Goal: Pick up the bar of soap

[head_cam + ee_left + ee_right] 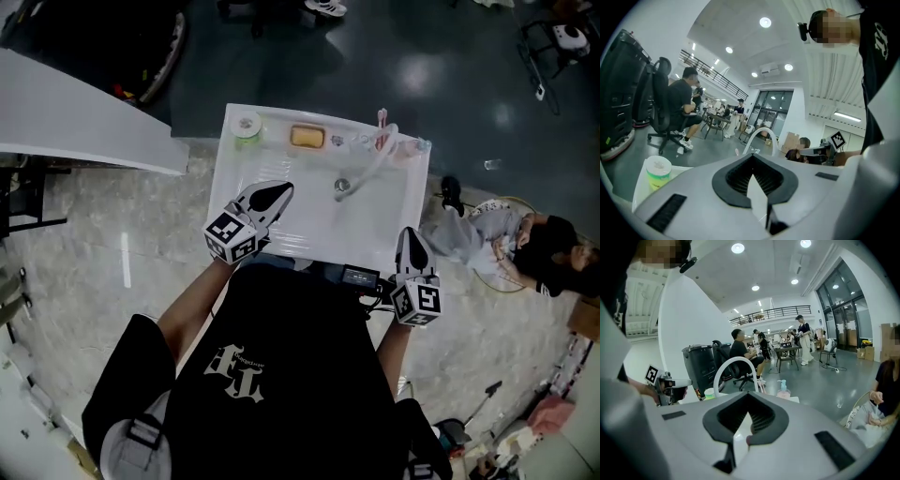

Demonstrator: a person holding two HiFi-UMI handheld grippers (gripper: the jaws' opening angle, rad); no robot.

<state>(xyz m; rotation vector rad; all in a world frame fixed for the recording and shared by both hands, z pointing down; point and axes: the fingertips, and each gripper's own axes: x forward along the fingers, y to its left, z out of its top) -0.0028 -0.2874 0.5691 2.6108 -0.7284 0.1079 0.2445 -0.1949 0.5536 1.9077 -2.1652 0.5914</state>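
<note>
On the back ledge of the white basin [234, 178] lies one bar of soap [307, 137], orange and flat, with one green-banded tub [247, 126] at its 9 o'clock and one curved faucet [367, 169], one pink toothbrush [382, 117] and one clear pump bottle [417, 146] towards its 3 o'clock. There are two grippers. The left gripper [281, 190] hangs over the bowl with its jaws pressed together and nothing between them; the soap sits at its 1 o'clock, apart from it. The right gripper [411, 234], at the basin's near rim, is likewise closed and empty; the soap lies between its 10 and 11 o'clock, with the faucet's arc in between. One seated person [525, 236] is on the floor at 3 o'clock.
</note>
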